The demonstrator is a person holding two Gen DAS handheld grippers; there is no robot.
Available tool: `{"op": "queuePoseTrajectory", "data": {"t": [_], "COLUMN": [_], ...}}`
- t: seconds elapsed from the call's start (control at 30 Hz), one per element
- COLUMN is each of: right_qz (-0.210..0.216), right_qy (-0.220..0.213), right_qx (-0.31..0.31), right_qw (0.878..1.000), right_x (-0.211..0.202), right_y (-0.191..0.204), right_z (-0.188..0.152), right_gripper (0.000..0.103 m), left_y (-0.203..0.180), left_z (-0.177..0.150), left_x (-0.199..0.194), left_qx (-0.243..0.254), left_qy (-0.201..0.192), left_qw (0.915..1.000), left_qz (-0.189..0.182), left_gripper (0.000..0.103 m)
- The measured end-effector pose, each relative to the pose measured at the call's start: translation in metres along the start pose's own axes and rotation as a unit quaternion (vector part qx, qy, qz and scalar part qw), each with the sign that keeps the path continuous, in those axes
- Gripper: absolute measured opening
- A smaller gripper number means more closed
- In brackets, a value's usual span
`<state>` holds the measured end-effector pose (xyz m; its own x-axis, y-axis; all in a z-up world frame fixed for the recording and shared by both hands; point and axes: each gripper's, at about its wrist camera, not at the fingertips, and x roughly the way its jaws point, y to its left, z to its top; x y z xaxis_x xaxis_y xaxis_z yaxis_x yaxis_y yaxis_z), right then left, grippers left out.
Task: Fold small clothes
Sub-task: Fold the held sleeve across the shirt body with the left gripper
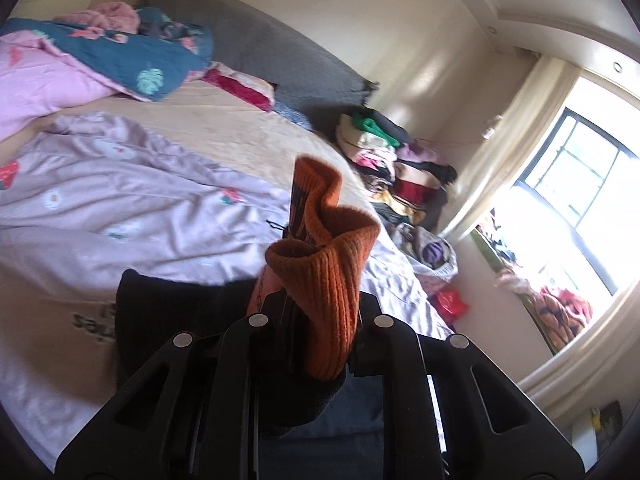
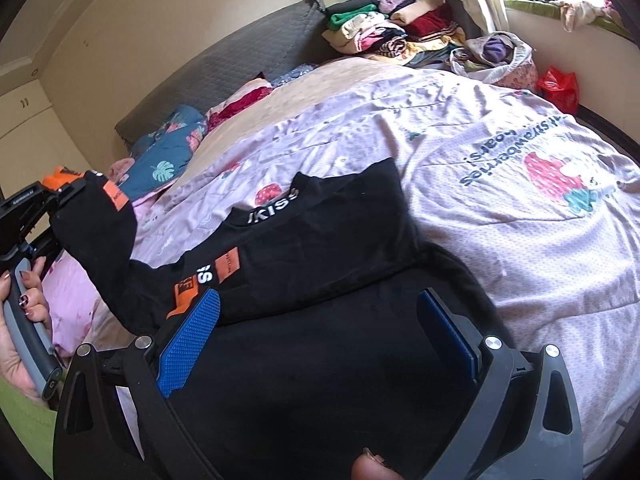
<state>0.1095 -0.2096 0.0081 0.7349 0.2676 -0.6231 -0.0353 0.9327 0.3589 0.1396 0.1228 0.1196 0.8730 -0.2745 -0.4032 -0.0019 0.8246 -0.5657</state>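
A small black sweatshirt [image 2: 312, 240] with orange patches and white lettering lies on the pink bedspread [image 2: 520, 240]. My left gripper [image 1: 320, 312] is shut on its orange ribbed cuff [image 1: 320, 264] and holds that sleeve lifted off the bed; it shows at the left of the right wrist view [image 2: 60, 188], with the black sleeve [image 2: 96, 232] hanging from it. My right gripper [image 2: 320, 332] is open, its blue pads [image 2: 192, 332] spread just above the sweatshirt's lower body, holding nothing.
A pile of folded clothes [image 2: 400, 32] sits at the far side of the bed by the grey headboard [image 2: 224, 72]. A bag of clothes [image 2: 496, 56] and a red bag [image 2: 560, 84] stand near the window. A teal and pink duvet [image 1: 100, 56] is bunched at the head end.
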Motion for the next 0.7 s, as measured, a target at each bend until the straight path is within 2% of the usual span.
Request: {"op": "queuePoseTrajectory", "data": {"t": [0.2,0.27,0.43,0.53,0.6,0.67,0.7], "right_qz": [-0.011,-0.012,-0.017,-0.014,-0.005,0.008,0.013], "right_qy": [-0.005,-0.004,0.003,0.016,0.028,0.048,0.058], "right_qx": [0.021,0.032,0.048,0.051,0.052,0.049,0.046], "right_qw": [1.000,0.999,0.999,0.998,0.998,0.998,0.997], "right_x": [-0.007,-0.007,-0.003,0.005,0.013,0.025,0.031], "right_y": [-0.023,-0.030,-0.043,-0.045,-0.043,-0.038,-0.034], "right_z": [0.001,0.002,0.001,0.001,0.000,-0.003,-0.005], "right_gripper": [0.098,0.098,0.098,0.098,0.098,0.098,0.098], "left_y": [-0.026,-0.032,-0.039,-0.037,-0.032,-0.024,-0.020], "left_z": [-0.020,-0.030,-0.056,-0.067,-0.072,-0.075,-0.077], "left_x": [0.028,0.040,0.068,0.075,0.080,0.082,0.083], "left_qx": [0.019,0.024,0.034,0.049,0.061,0.072,0.080], "left_qy": [0.025,0.042,0.091,0.109,0.124,0.136,0.140], "left_qw": [0.9994,0.9986,0.9948,0.9926,0.9903,0.9880,0.9865], "left_qz": [-0.017,-0.023,-0.030,-0.020,-0.004,0.015,0.030], "left_gripper": [0.006,0.000,0.000,0.002,0.016,0.043,0.047]}}
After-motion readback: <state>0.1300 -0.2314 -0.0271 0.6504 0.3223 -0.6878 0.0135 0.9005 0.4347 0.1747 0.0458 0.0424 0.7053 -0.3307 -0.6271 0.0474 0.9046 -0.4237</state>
